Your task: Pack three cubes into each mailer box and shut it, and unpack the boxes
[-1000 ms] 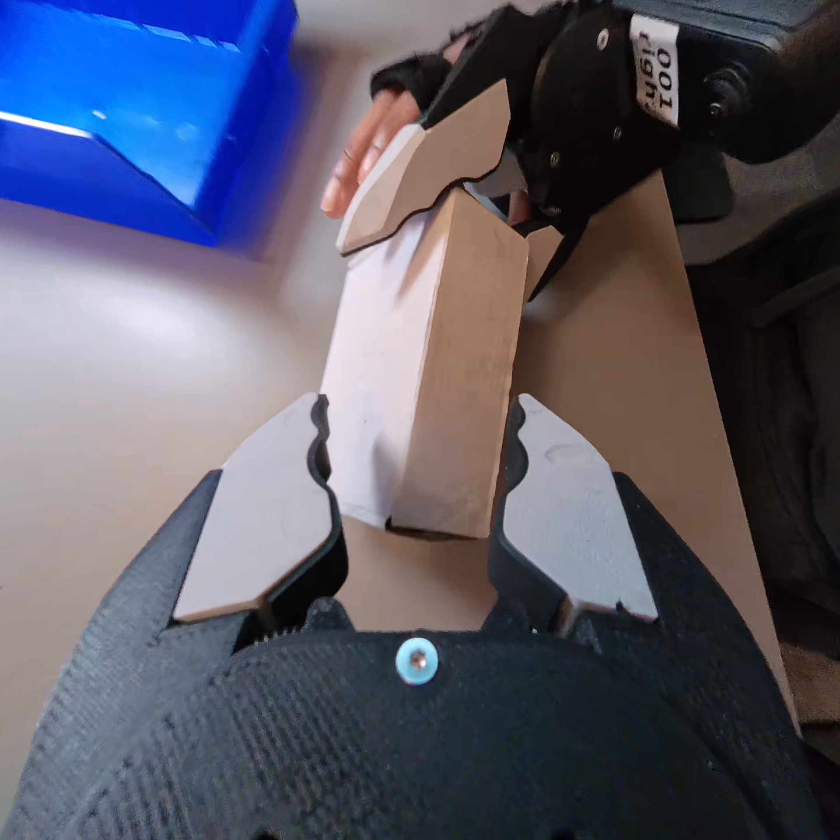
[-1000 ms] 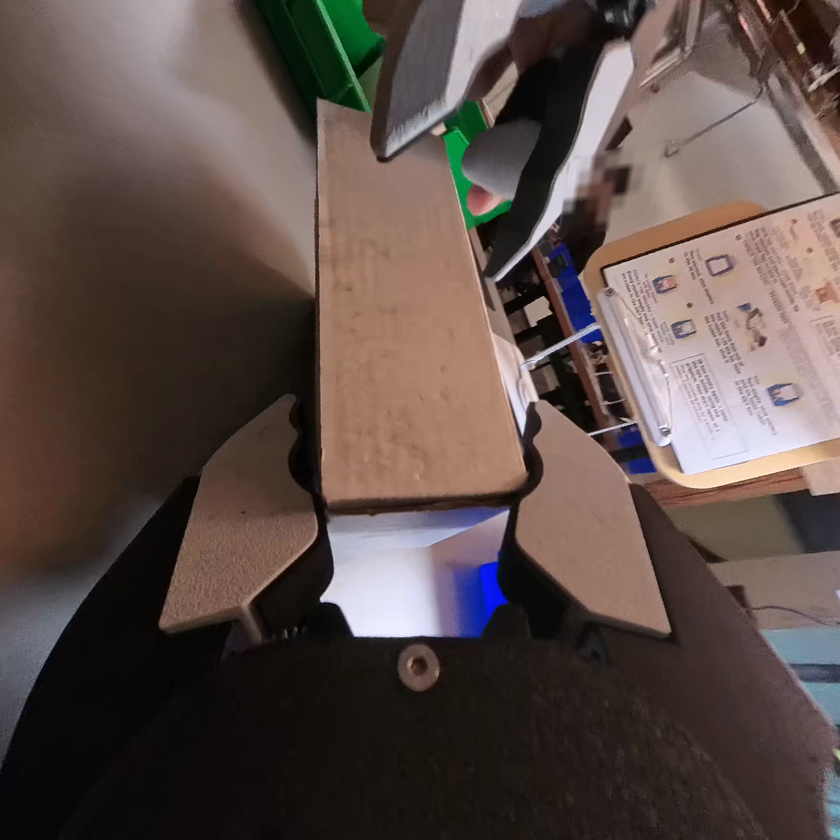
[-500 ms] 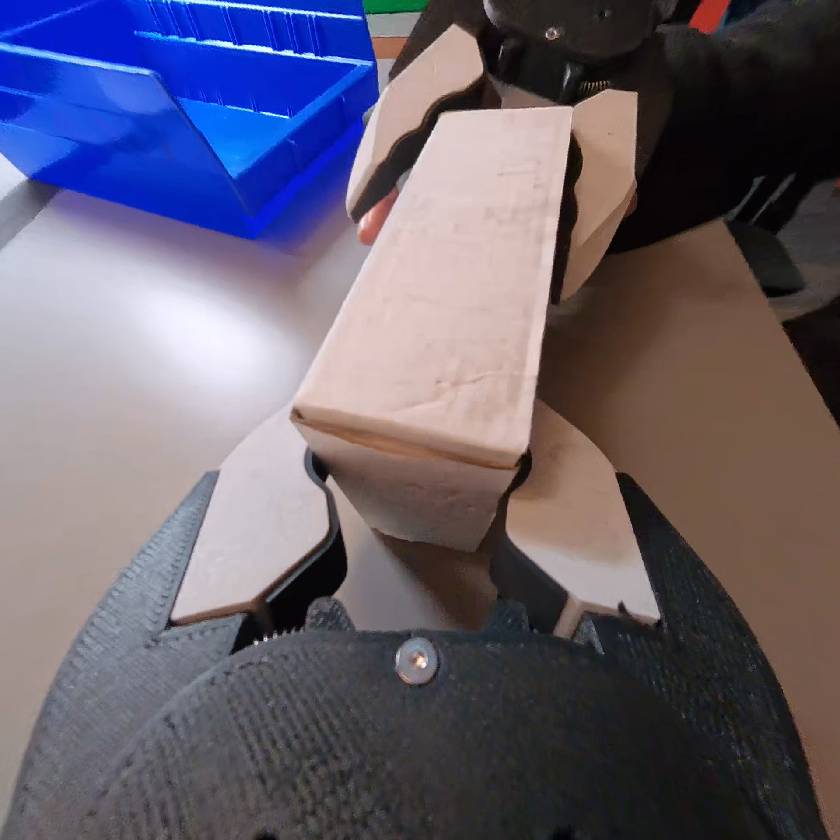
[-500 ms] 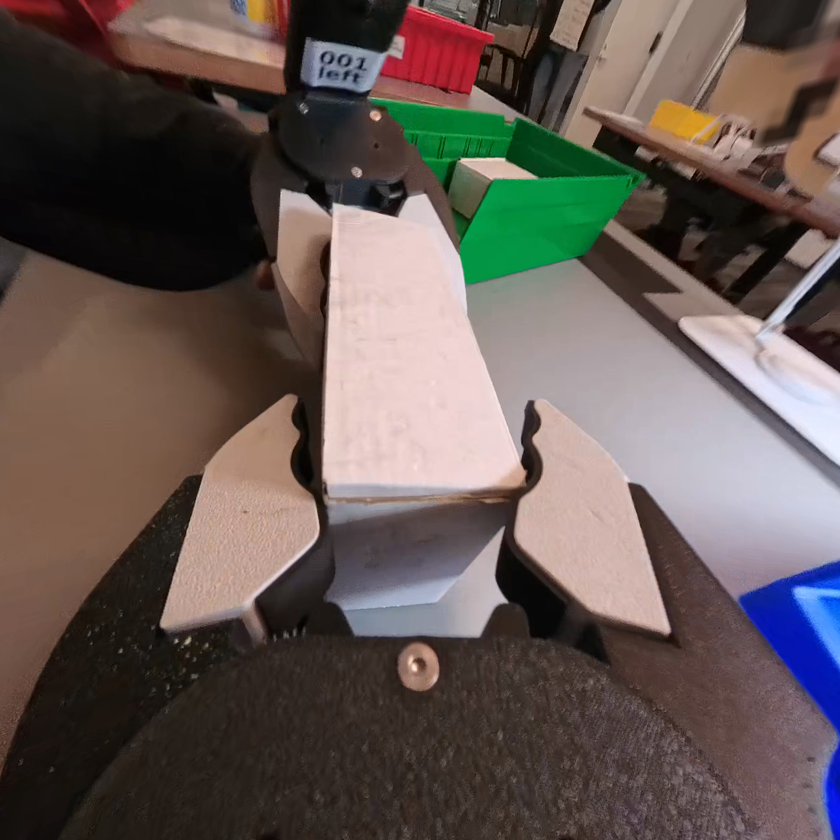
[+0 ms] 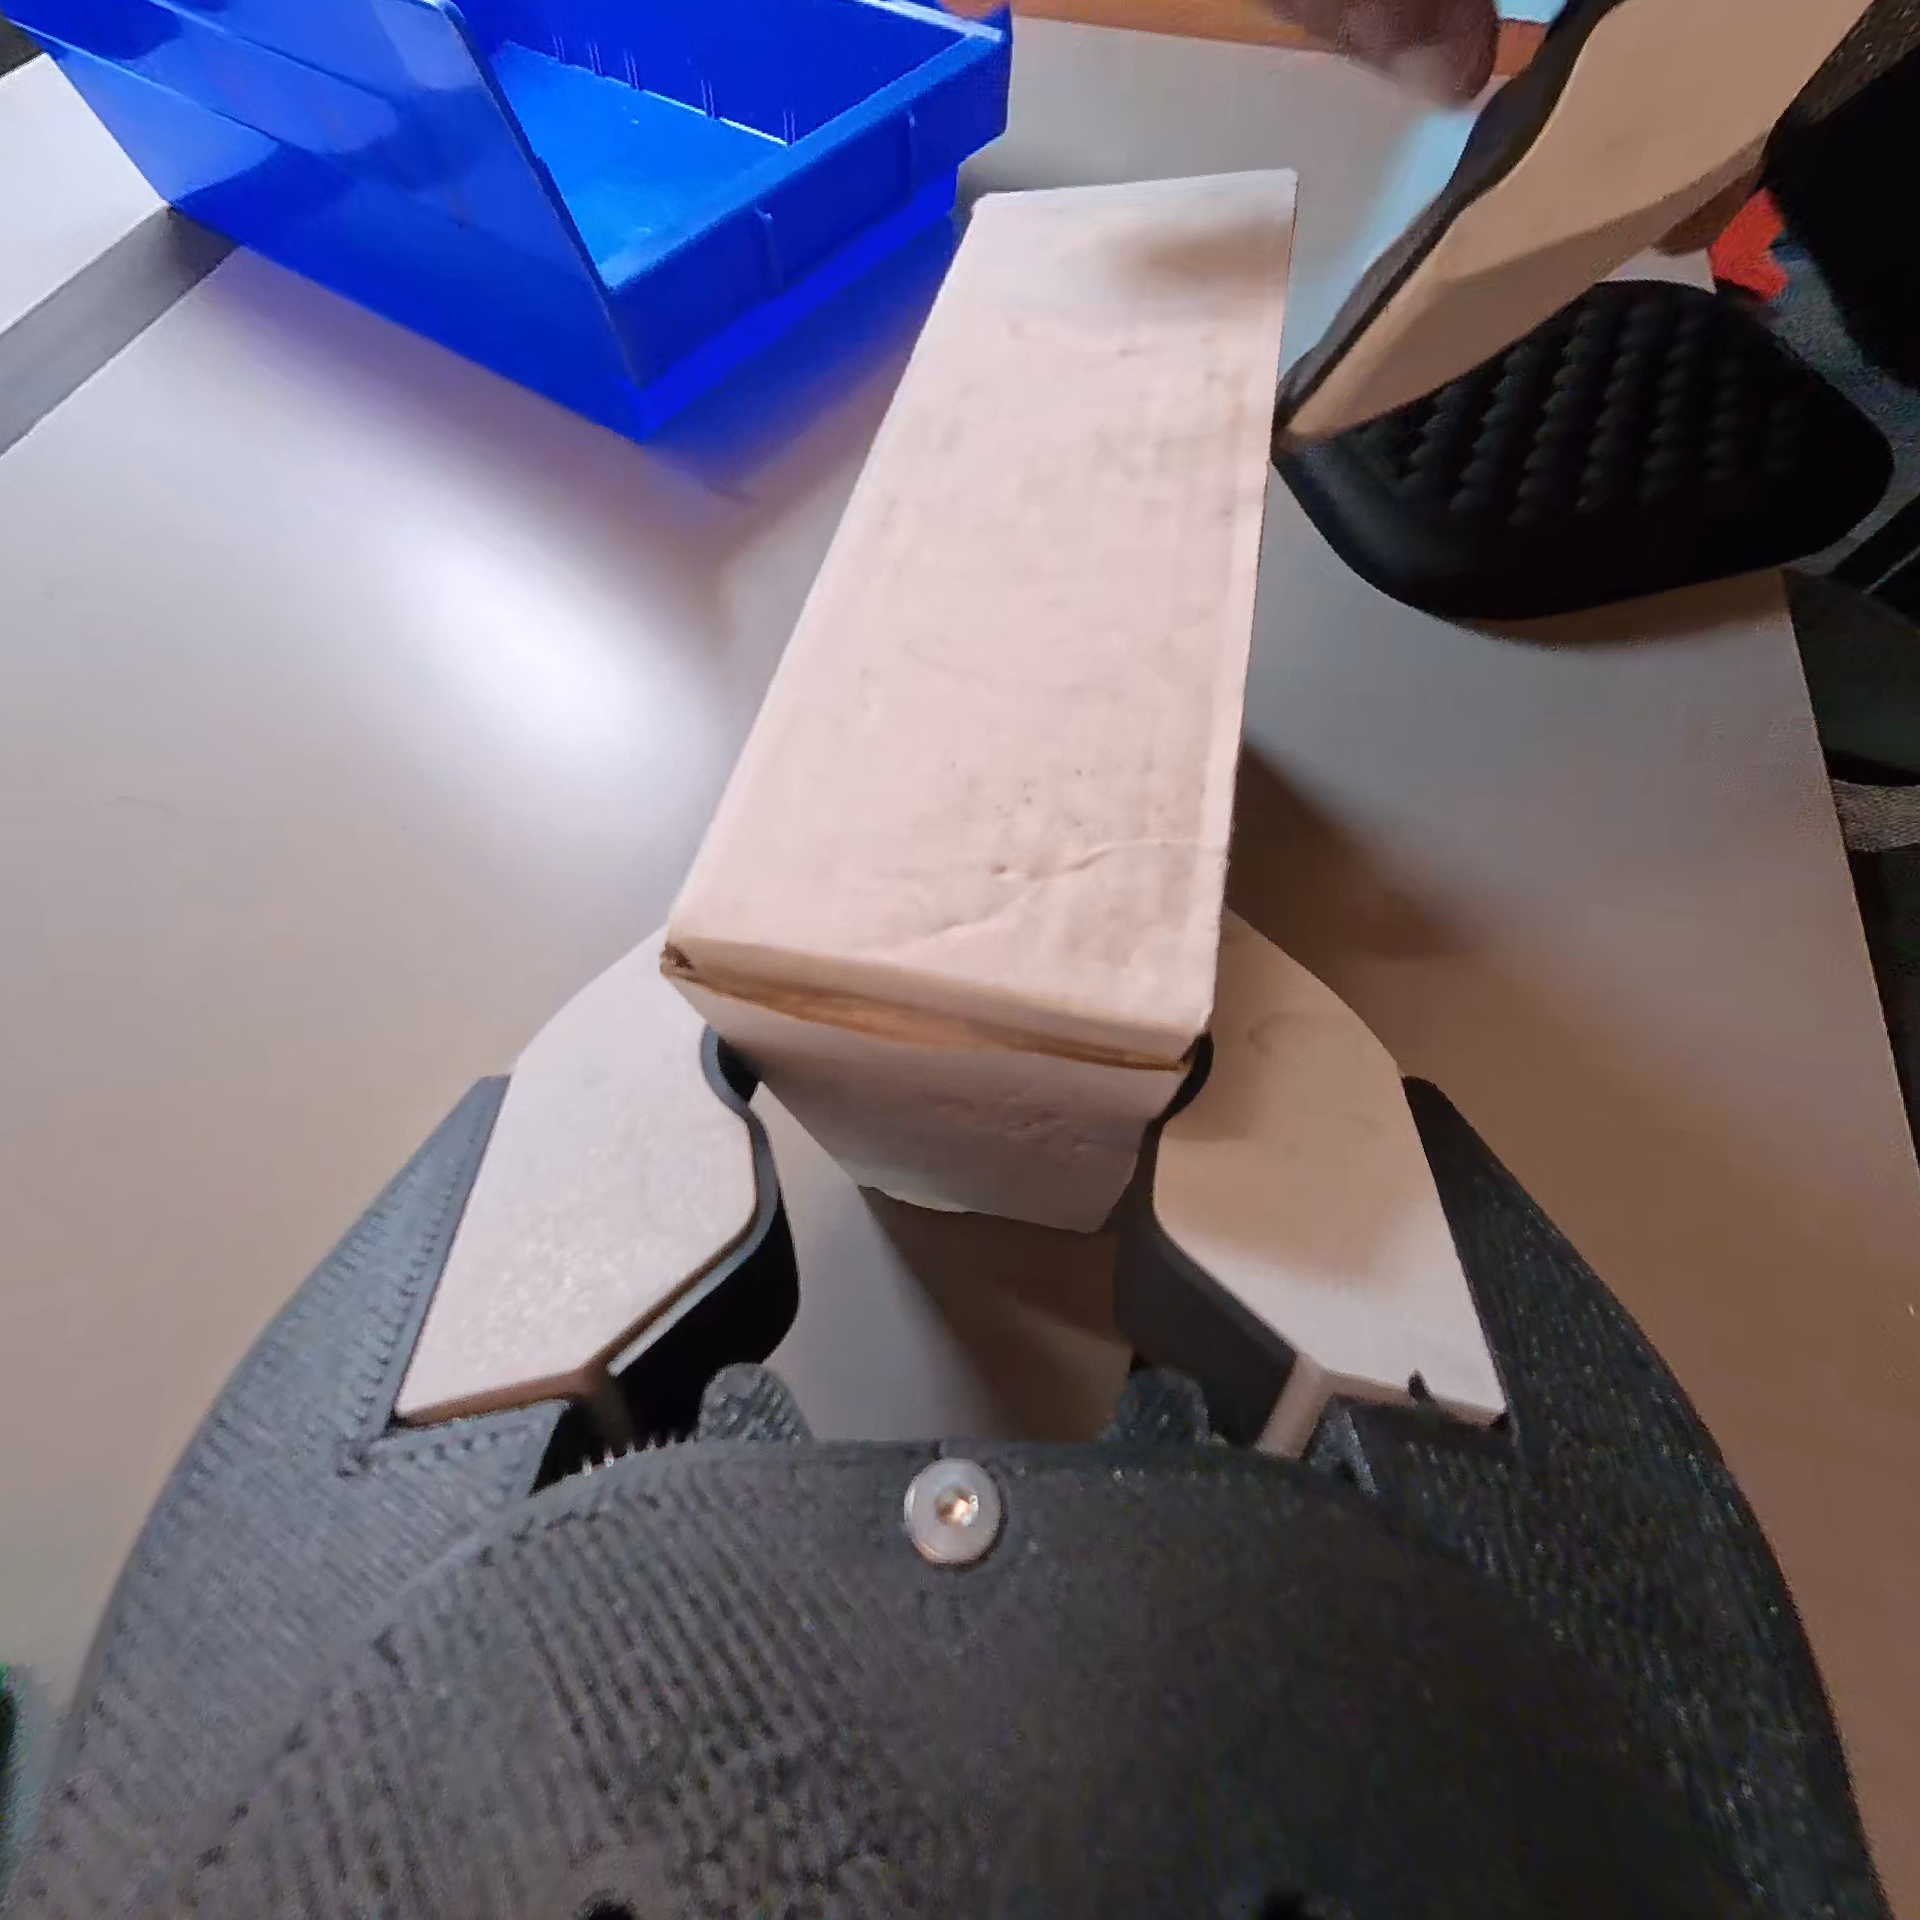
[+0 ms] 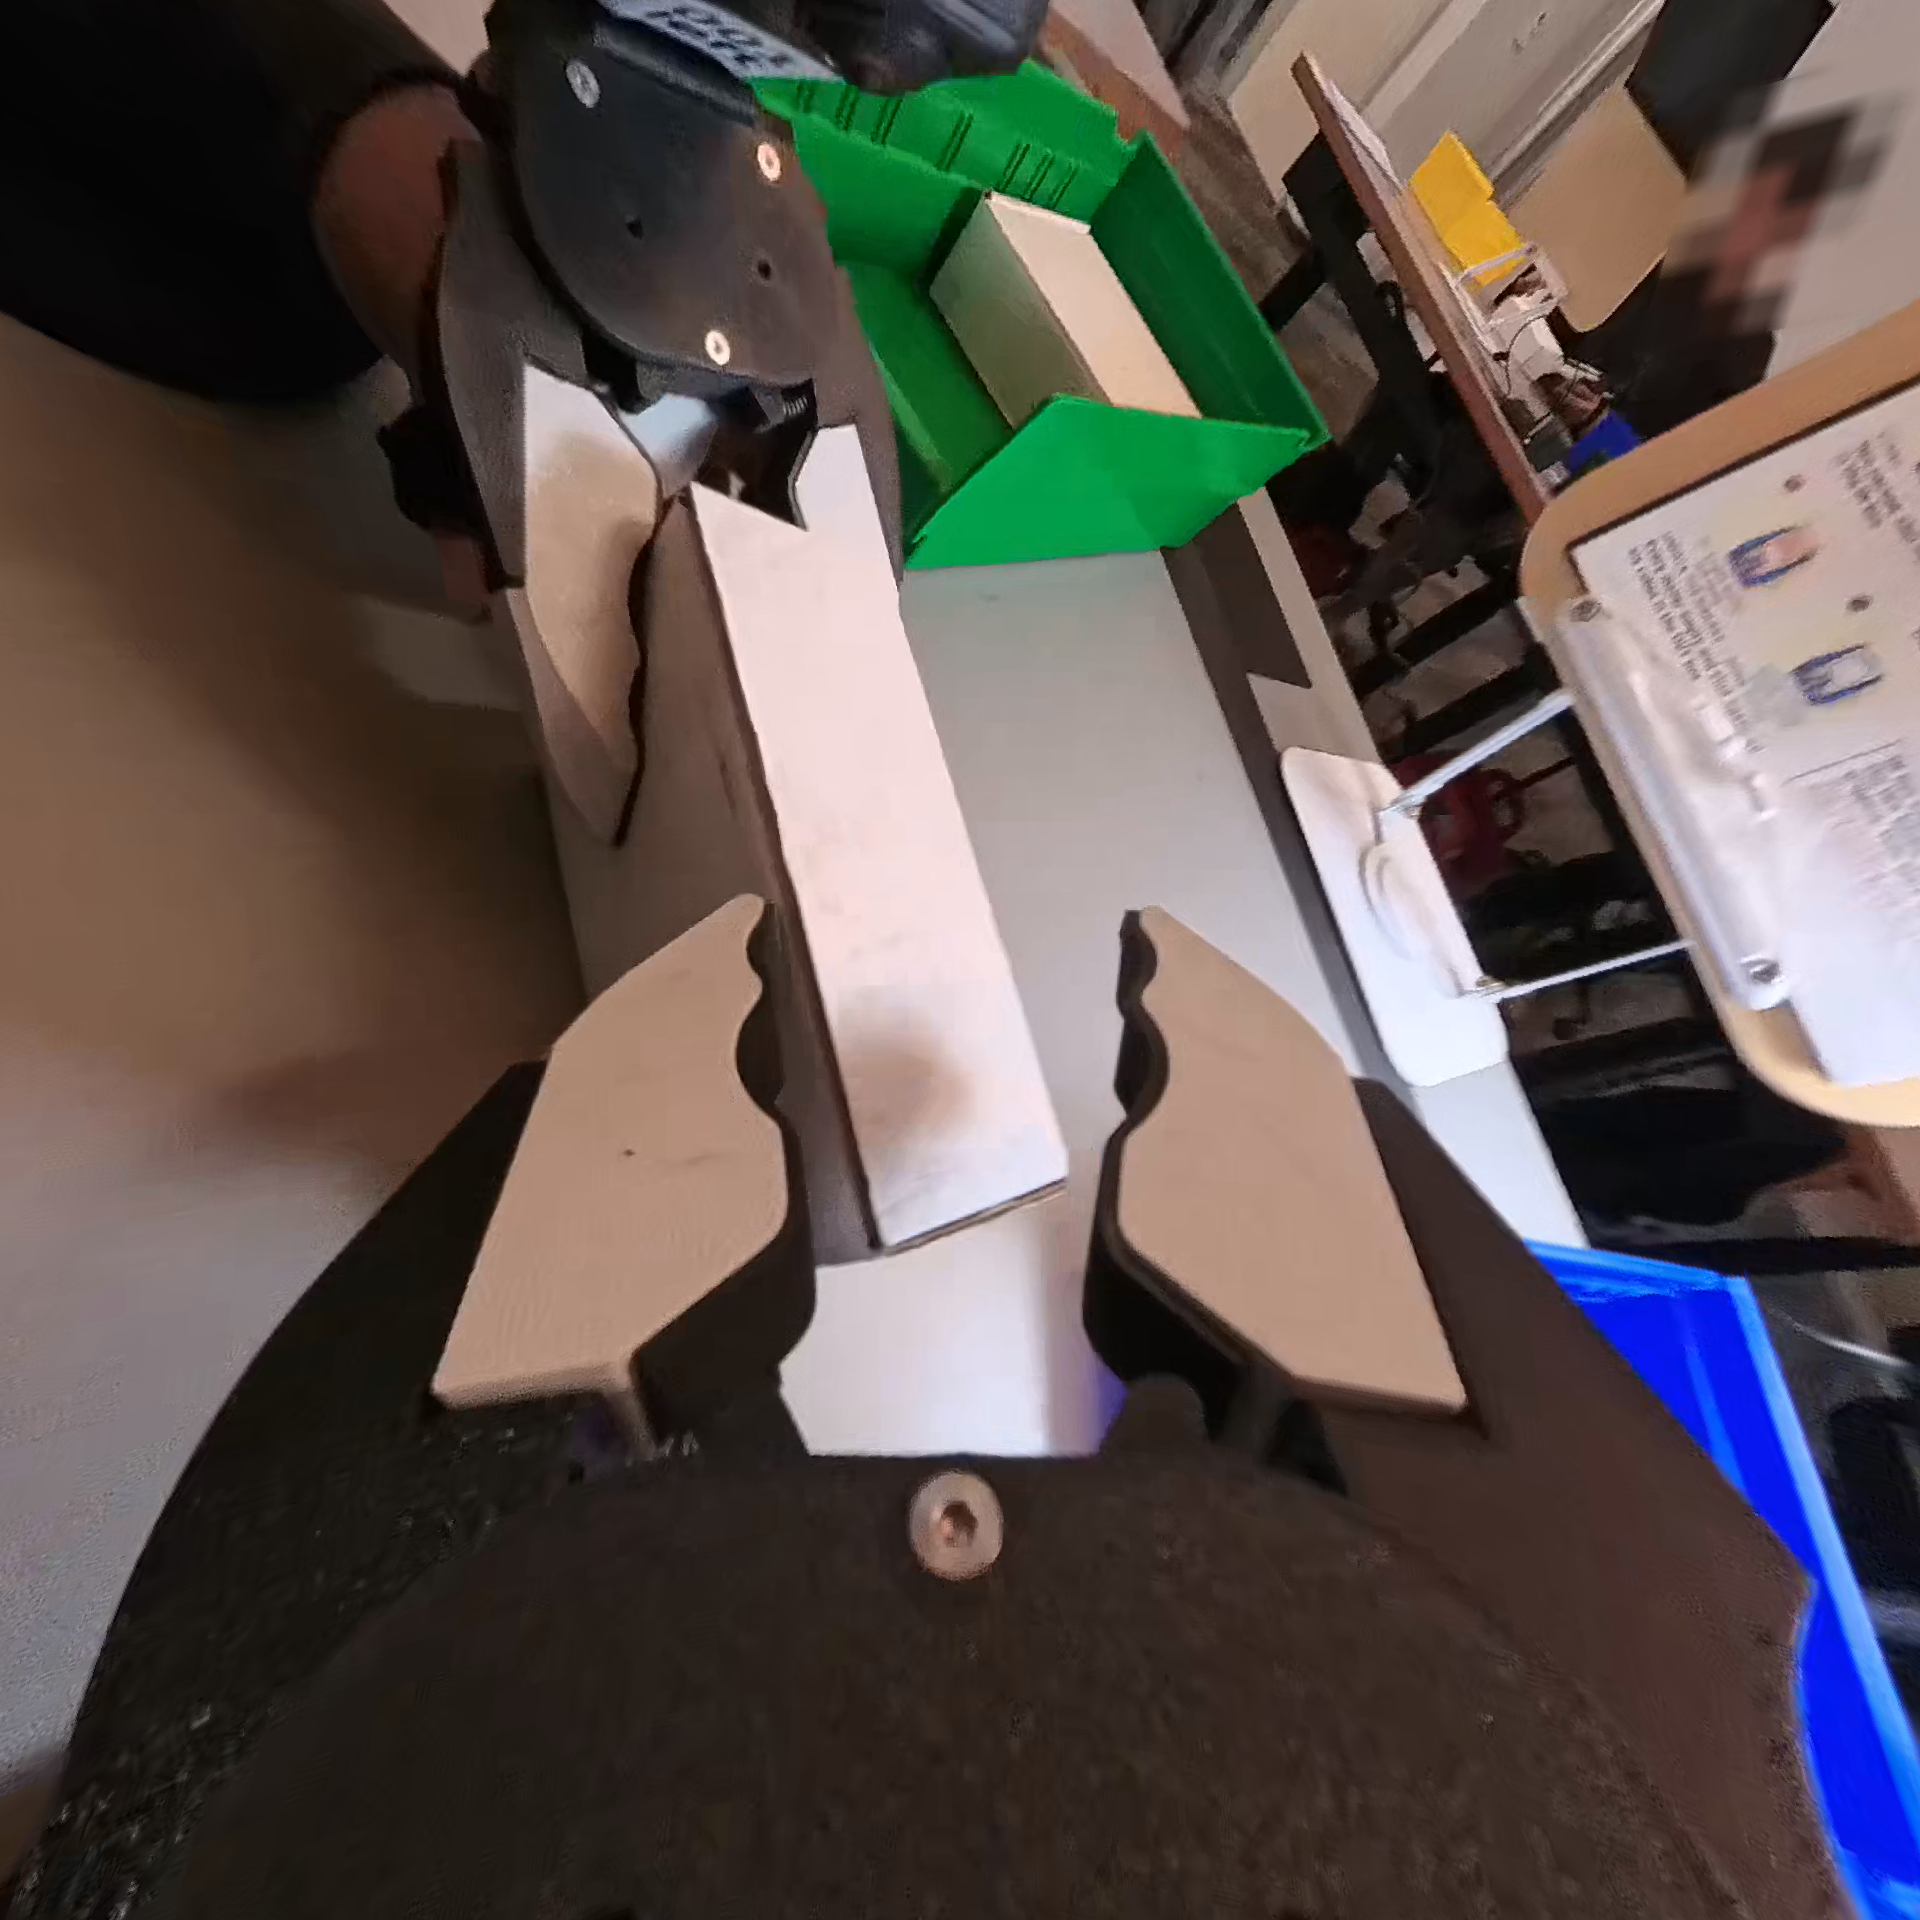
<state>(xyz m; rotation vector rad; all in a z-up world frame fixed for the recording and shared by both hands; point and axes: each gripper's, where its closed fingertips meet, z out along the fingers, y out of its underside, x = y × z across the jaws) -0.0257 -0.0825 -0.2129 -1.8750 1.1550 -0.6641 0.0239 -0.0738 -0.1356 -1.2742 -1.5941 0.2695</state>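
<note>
Mailer box: closed, clamped at one end by left gripper. Right gripper: jaws parted, holding nothing. Risk: single-end hold lets the far end sag or twist free.

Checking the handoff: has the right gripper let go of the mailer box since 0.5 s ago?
Yes. The right gripper now stands open, clear of the mailer box; the left gripper holds it alone.

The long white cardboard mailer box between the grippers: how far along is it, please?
Done: the long white cardboard mailer box looks shut. In hand: only the left gripper clamps its end; the right gripper is open. Left: where it goes; another white box sits in the green plastic bin.
</note>
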